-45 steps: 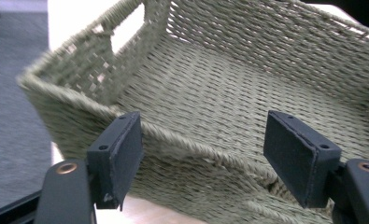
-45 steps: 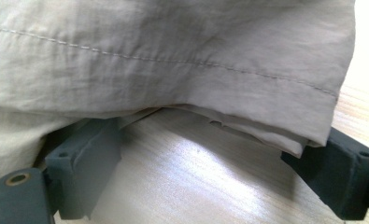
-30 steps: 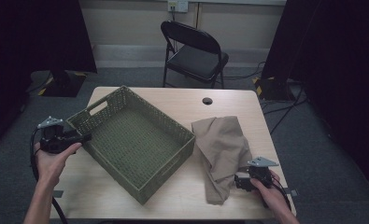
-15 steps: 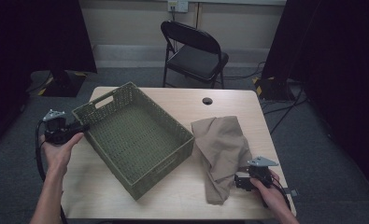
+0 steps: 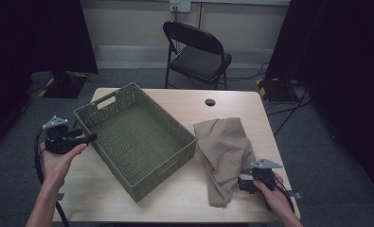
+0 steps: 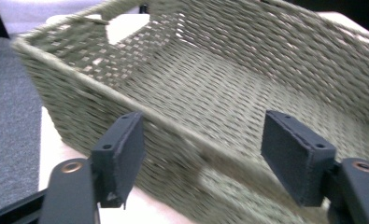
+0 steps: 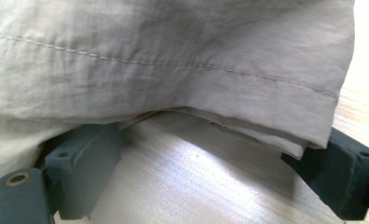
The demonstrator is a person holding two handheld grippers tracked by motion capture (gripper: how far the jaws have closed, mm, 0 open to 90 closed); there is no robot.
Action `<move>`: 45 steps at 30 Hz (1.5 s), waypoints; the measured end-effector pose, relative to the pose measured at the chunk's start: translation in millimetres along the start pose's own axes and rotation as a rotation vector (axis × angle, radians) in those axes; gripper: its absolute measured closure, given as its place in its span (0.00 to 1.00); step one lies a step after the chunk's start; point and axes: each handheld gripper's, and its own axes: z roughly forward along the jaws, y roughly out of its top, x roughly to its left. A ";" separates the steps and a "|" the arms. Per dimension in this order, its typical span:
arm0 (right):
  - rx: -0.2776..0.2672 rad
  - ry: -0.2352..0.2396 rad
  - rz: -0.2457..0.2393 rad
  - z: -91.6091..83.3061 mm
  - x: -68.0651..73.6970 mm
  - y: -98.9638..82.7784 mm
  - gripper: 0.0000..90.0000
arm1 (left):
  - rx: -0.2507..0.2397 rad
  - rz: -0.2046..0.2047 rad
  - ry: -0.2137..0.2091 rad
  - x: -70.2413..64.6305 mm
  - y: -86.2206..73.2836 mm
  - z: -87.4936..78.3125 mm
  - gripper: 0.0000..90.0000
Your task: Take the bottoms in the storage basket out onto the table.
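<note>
A green woven basket stands askew on the left half of the wooden table. My left gripper is level at the basket's left side, jaws wide and just reopened. In the left gripper view the pads stand apart in front of the basket's rim and press on nothing. A crumpled tan cloth lies to the right of the basket. My right gripper rests at the cloth's near end, open. In the right gripper view the hemmed edge of the cloth drapes over both spread jaws.
A black folding chair stands behind the table. A round cable hole sits near the table's far edge. Dark curtains hang on both sides, and cables lie on the grey floor at the right.
The left gripper drew back to the left, then came back to the basket's side. The basket turned slightly. The right gripper and the cloth have not moved.
</note>
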 end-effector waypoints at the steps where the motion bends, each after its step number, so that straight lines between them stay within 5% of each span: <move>1: 0.000 0.000 0.000 0.0 0.0 0.0 0.12 | 0.010 0.006 -0.008 -5.2 -2.7 -1.4 0.31; 3: 0.000 0.000 0.000 0.0 0.0 0.0 0.12 | 0.009 0.019 0.011 -12.3 -6.5 -4.0 0.31; 7: 0.000 0.000 0.000 0.0 0.0 0.0 0.12 | 0.022 0.020 -0.014 -17.8 -11.6 -7.7 0.28; 14: 0.000 0.001 0.000 0.4 -0.1 0.3 0.12 | 0.035 -0.051 -0.059 -24.2 -17.4 0.3 0.21; 27: 0.000 0.000 -0.001 0.4 -0.1 0.3 0.12 | 0.094 -0.009 0.019 -39.1 -14.8 15.0 0.24; 32: 0.000 0.001 -0.001 0.3 0.0 0.3 0.12 | 0.082 0.015 0.077 -28.5 -14.1 16.6 0.28; 37: 0.000 0.000 -0.001 0.3 0.0 0.3 0.12 | 0.067 -0.041 0.057 -8.3 -16.3 13.9 0.34; 40: 0.000 0.000 -0.001 0.4 0.0 0.3 0.12 | 0.087 -0.031 0.099 0.8 -16.9 14.5 0.43; 42: 0.000 0.000 -0.001 0.3 0.0 0.3 0.12 | 0.069 -0.098 0.038 12.1 -19.7 16.4 0.50; 45: 0.000 0.000 -0.001 0.3 0.0 0.3 0.12 | 0.053 -0.104 0.032 19.1 -20.6 15.0 0.53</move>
